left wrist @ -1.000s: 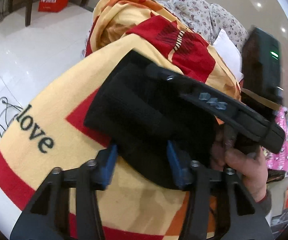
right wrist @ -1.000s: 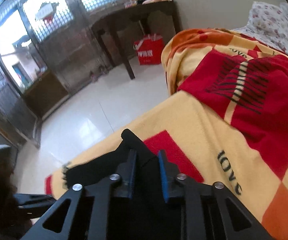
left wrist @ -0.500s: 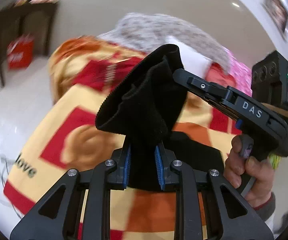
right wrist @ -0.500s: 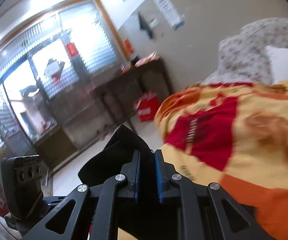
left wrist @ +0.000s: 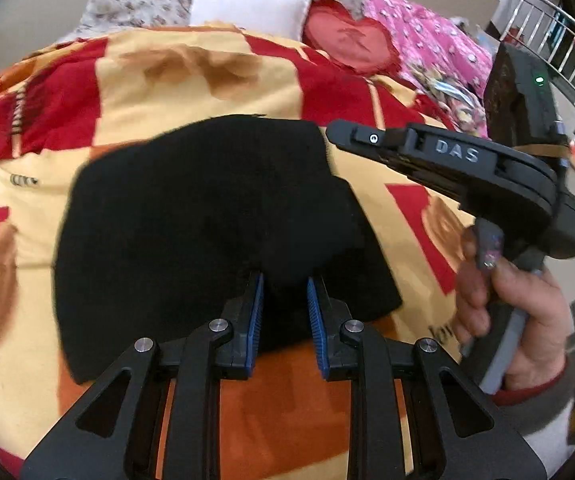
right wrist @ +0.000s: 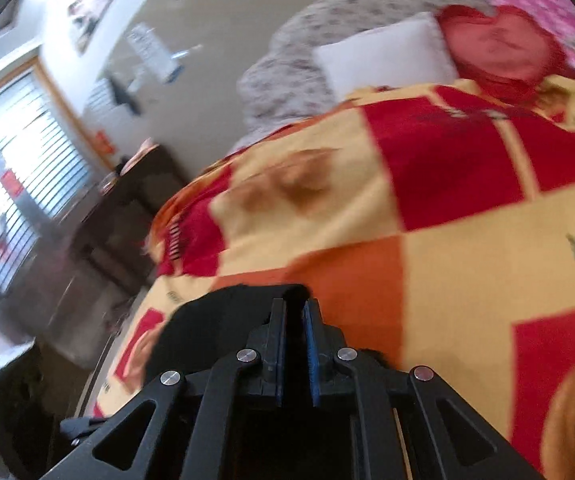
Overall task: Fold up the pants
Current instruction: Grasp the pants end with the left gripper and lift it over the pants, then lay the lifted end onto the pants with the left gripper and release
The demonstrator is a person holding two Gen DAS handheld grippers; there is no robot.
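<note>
Black fabric pants (left wrist: 207, 220), lying already doubled on the red-and-yellow checked blanket (left wrist: 167, 80) of the bed, are being pinched at one edge by the right tool (right wrist: 295, 320), the left tool (left wrist: 285, 300) being parted, with flattening judged outstanding.

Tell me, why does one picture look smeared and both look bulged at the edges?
Right wrist view: motion blur smears the blanket and window, while the right gripper, fixed to the camera, stays sharp. Left wrist view: crisper; the black pants are a featureless dark mass, the left gripper sharp. Both: fisheye bending and dark corners.
</note>
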